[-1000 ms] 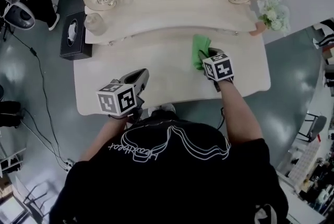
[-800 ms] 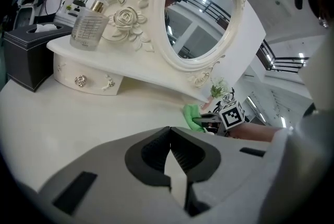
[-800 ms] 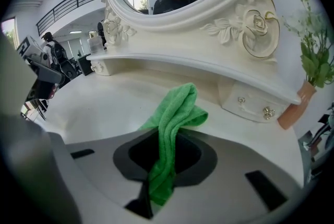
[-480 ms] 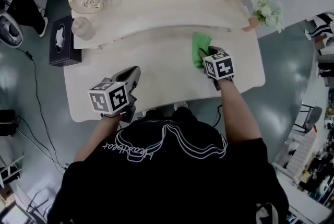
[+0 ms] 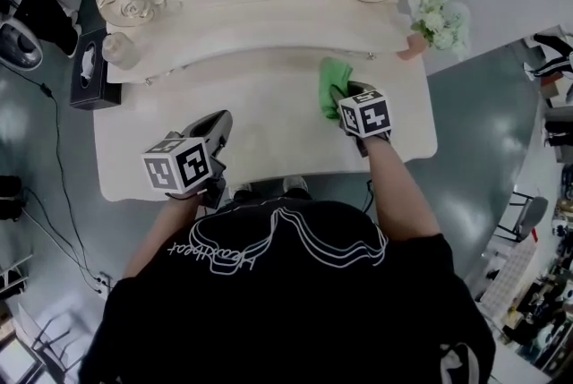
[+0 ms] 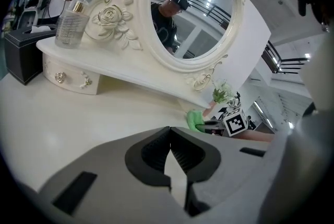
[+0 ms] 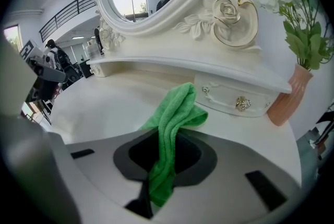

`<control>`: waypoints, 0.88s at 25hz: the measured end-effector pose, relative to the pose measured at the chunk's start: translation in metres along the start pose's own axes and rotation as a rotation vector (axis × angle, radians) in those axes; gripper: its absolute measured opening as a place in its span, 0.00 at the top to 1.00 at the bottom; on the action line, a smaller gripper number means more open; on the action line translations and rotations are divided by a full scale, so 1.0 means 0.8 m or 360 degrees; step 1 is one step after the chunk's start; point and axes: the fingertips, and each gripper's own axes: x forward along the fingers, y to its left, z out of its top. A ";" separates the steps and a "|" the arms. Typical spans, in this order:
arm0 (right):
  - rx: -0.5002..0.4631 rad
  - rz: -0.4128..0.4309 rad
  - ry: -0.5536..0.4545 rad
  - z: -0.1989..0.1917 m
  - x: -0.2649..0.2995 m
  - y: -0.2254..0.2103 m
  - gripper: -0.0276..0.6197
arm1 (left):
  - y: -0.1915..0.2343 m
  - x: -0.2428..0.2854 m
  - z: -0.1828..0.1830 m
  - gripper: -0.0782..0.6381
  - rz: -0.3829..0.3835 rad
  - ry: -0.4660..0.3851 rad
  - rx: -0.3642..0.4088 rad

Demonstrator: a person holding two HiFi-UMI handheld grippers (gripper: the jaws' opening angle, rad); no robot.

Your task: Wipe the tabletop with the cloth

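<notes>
**Ops:** Status, R side?

**Me:** My right gripper (image 7: 169,139) is clenched on the bright green microfibre cloth (image 7: 176,108). The cloth runs up betw. the fingers (image 7: 193,160), and its free end flops just past the tips onto the cream glossy tabletop (image 7: 99,108).

**Ops:** L side?

**Me:** My left gripper (image 6: 170,131) is pinched closed on nothing, tips meeting. It hangs over the table's near-left part, well apart from the cloth.

**Ops:** Risks?

**Me:** A few, imo.
- The grip is on one narrow bunched fold, so a hard drag may pull the cloth out of the fingers.
- Only a small tuft lies beyond the tips. At too steep an angle I'd scrape the finish w/ bare plastic instead of wiping.
- The small cream drawer with the gold knob (image 7: 237,100) sits just ahead-right of the fingers, and the peach ceramic vase (image 7: 284,100) of flowers is further right. A wide stroke that way could snag the knob or tip the vase.

**Ops:** Approach?

**Me:** Prob. go flat w/ light pressure, stroking left, away from the vase.
</notes>
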 end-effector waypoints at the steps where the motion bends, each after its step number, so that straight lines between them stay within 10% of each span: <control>1: -0.0009 0.0006 -0.0002 -0.001 -0.001 -0.004 0.87 | -0.005 0.002 -0.001 0.88 0.0006 -0.0006 0.0000; 22: 0.0002 0.0053 -0.0039 -0.031 -0.029 -0.084 0.87 | -0.086 0.033 -0.019 0.89 0.0061 -0.0077 0.0008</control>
